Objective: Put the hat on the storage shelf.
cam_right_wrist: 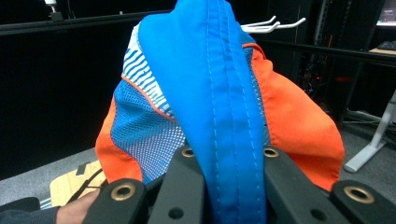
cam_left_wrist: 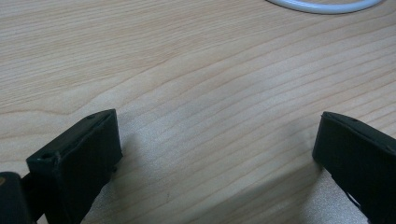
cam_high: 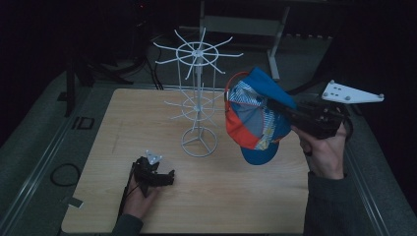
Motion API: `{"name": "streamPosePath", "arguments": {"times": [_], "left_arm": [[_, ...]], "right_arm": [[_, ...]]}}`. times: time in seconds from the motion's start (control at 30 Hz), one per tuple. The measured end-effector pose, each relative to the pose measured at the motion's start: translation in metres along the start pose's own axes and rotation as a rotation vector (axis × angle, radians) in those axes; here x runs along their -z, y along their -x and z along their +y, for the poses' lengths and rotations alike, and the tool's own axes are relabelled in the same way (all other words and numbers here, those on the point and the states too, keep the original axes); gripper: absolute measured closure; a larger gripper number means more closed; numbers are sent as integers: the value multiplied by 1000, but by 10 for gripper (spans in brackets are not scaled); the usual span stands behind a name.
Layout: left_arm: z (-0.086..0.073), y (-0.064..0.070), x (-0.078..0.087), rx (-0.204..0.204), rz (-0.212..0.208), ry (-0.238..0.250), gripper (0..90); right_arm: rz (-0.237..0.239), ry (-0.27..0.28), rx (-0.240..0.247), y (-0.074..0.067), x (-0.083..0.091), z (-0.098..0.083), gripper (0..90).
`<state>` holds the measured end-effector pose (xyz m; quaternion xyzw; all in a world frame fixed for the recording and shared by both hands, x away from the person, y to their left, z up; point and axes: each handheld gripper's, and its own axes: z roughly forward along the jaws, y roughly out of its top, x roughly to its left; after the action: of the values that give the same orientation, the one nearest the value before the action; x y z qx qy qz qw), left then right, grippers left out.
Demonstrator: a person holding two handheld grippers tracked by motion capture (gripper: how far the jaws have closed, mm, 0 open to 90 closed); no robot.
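Observation:
A blue, orange and striped cap [cam_high: 255,115] hangs in the air right of a white wire rack [cam_high: 198,93]. My right gripper [cam_high: 275,105] is shut on the cap's blue band [cam_right_wrist: 219,93], which is pinched between its black jaws [cam_right_wrist: 229,156]; the cap's left edge is close to the rack's hooks, and contact cannot be told. My left gripper [cam_high: 164,177] rests low on the wooden table [cam_high: 246,196], front left of the rack's base. Its jaws [cam_left_wrist: 215,140] stand wide apart with only bare wood between them.
The rack's round base ring [cam_left_wrist: 322,7] lies just beyond the left gripper. Rack hooks [cam_right_wrist: 275,22] stick out behind the cap. Dark floor, cables and a white stand [cam_high: 275,44] surround the table. A loop of cable [cam_high: 64,174] lies left of the table.

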<state>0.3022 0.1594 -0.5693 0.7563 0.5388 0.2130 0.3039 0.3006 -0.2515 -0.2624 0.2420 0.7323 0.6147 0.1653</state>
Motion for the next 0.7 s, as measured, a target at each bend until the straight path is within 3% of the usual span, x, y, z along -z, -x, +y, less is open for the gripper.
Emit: {"name": "streamPosePath", "arguments": {"times": [0.7], "left_arm": [[0,0,0,-1,0,0,14]], "right_arm": [[13,38,16,-5,1,11,872]]}}
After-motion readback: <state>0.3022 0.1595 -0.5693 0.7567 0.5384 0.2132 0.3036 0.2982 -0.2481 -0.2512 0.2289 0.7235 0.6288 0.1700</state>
